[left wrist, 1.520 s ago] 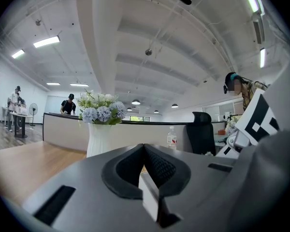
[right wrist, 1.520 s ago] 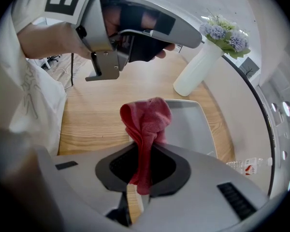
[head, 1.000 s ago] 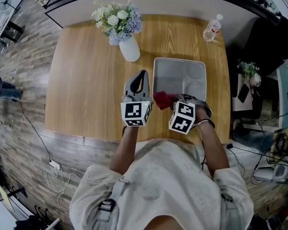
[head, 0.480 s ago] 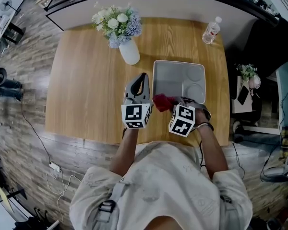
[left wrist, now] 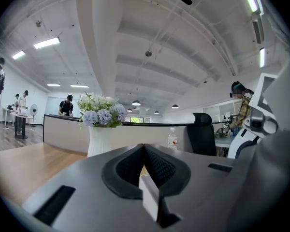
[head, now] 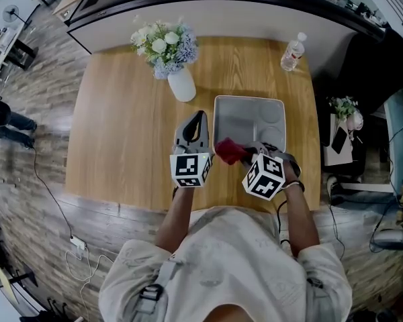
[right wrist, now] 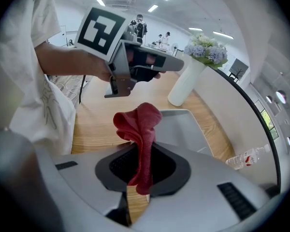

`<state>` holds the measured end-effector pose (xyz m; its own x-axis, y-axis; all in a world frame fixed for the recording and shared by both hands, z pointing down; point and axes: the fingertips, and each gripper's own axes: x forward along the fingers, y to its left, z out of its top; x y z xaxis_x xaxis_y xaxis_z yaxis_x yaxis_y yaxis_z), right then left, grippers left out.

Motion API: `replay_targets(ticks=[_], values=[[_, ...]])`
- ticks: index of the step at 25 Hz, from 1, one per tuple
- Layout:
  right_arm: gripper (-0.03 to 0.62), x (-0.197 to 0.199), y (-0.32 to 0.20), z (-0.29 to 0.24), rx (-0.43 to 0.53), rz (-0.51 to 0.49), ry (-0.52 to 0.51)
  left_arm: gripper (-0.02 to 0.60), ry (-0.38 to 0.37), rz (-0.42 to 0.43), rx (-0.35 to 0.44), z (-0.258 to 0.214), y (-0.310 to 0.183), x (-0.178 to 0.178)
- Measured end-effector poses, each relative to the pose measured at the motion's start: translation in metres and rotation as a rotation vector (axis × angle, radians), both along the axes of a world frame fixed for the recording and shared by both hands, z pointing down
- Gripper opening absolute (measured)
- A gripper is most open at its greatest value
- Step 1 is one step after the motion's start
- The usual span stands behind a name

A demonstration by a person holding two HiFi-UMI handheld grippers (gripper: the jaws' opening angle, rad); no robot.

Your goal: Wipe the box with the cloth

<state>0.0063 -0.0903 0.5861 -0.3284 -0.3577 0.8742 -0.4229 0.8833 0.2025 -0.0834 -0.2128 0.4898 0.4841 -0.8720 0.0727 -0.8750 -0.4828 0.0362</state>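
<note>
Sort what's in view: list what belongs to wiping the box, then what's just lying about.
Belongs to the job:
red cloth, clamped in the right gripper
grey box
left gripper, shut and empty, beside the box

Just lying about:
vase of flowers
water bottle

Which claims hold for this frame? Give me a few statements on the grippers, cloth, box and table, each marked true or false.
1. The right gripper is shut on the red cloth. True.
2. The left gripper clamps the box. False: it is shut on nothing, left of the box.
3. The water bottle stands inside the box. False: it stands on the table, near the far right corner.
4. The vase of flowers stands outside the box. True.
</note>
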Motion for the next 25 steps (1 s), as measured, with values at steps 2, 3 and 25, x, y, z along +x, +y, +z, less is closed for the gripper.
replay_targets(ticks=[2,3,25], values=[[0.066,0.003,-0.004,-0.011,0.022,0.015,-0.024,0.014,-0.001,0.0,0.003,-0.001,-0.002,0.0],[0.066,0.005,-0.006,-0.017,0.036,0.023,-0.033,0.014,-0.002,0.002,0.006,-0.003,-0.003,0.0],[0.066,0.11,-0.08,-0.161,0.526,0.511,-0.431,0.014,-0.003,-0.022,0.042,-0.04,-0.021,-0.018]])
